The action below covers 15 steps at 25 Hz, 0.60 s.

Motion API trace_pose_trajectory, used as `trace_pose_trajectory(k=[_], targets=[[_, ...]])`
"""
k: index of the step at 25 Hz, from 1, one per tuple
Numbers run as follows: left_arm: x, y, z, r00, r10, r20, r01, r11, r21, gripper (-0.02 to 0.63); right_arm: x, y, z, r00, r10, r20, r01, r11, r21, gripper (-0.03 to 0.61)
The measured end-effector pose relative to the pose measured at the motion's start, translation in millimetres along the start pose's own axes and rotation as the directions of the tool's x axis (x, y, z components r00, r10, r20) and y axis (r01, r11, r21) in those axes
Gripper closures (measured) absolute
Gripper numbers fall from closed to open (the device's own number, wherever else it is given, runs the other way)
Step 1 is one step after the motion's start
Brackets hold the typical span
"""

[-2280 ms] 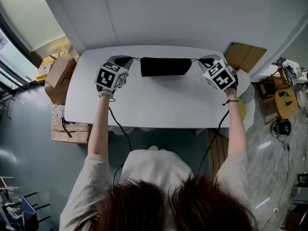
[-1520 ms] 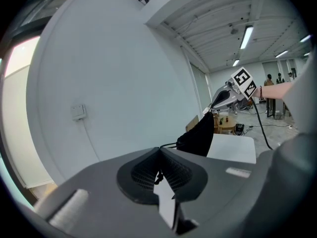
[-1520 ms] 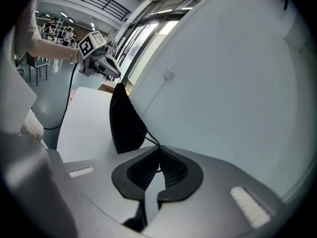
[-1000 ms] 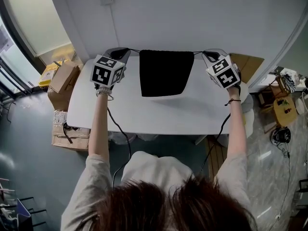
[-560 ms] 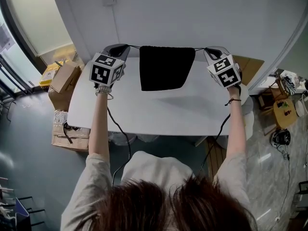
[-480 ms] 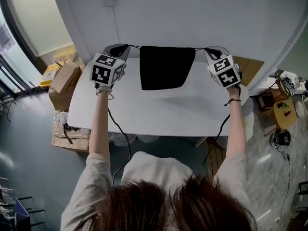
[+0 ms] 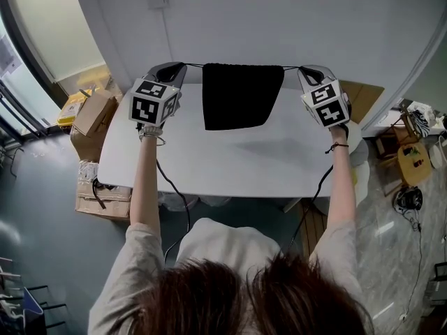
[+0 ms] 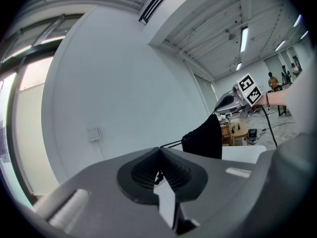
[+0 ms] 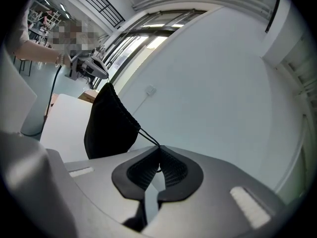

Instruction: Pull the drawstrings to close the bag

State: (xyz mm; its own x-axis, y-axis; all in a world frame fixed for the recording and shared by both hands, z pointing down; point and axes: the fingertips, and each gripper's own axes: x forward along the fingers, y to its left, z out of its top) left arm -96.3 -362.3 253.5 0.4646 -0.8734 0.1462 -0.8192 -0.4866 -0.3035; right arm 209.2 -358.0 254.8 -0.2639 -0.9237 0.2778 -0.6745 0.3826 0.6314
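Both grippers have risen, and the black bag, earlier bunched flat on the white table, now hangs clear above it. At the bag's left, the left gripper has its jaws closed on the left drawstring, pinched right at the tips. The right gripper clamps the right drawstring the same way. Each cord runs taut from the jaw tips to the bag's gathered top edge, with the bag midway between them.

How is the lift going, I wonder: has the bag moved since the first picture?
Yes. The bag has risen: it sat low on the table, and now hangs unfolded, its top past the table's far edge.
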Motion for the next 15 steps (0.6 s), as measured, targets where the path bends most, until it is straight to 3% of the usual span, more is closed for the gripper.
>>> trace_pose_trajectory(k=[15], targets=[[0, 3, -11, 1.0, 0.027, 0.007, -0.027, 0.998, -0.054, 0.612, 8, -7, -15, 0.998, -0.064, -0.006, 0.064, 0.993, 0.098, 0.561]])
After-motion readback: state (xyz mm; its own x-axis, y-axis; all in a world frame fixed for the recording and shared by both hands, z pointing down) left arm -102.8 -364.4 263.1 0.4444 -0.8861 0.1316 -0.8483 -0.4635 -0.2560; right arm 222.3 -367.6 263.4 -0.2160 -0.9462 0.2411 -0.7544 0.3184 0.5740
